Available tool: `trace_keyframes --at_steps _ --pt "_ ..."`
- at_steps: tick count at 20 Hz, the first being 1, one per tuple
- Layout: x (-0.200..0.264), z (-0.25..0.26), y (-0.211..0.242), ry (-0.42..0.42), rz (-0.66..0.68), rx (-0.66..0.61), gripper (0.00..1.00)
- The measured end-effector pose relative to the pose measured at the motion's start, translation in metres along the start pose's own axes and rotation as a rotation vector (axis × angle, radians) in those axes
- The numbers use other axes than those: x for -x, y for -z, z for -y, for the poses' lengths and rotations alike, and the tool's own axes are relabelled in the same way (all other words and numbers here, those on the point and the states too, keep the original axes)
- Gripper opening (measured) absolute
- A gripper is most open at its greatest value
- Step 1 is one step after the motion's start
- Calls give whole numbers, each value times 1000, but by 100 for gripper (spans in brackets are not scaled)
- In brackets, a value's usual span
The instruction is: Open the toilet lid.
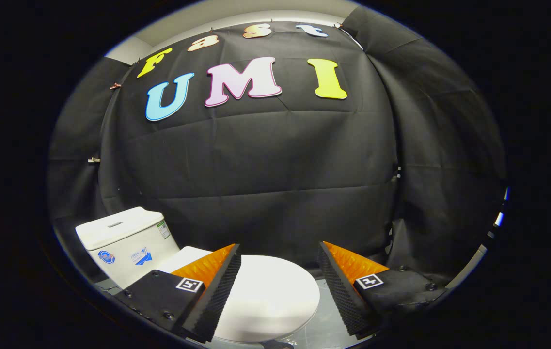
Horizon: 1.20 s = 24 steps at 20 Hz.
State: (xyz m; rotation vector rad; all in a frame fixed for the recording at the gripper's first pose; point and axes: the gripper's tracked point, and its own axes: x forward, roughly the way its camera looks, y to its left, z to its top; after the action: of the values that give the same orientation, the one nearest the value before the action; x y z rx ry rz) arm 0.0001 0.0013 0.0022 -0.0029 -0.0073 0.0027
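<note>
A white toilet stands low ahead of me, its lid (268,295) lying flat and closed on the bowl. Its white tank (122,240), with stickers on the front and side, rises behind the lid, off beyond my left finger. My gripper (279,254) hovers above the lid with its fingers spread wide and nothing between them. The left finger (219,286) overlaps the lid's near-tank side, and the right finger (340,286) hangs past the lid's rounded front end. Whether either finger touches the lid is unclear.
Black cloth (265,160) walls the booth behind and to both sides of the toilet. A grey glossy floor (321,325) shows under the bowl's front end. A pale frame edge (491,240) runs down the far right.
</note>
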Motion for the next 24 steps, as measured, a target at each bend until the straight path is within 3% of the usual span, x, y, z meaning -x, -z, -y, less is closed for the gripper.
trace_keyframes --at_steps 24 --pt "1 1 -3 5 13 7 98"
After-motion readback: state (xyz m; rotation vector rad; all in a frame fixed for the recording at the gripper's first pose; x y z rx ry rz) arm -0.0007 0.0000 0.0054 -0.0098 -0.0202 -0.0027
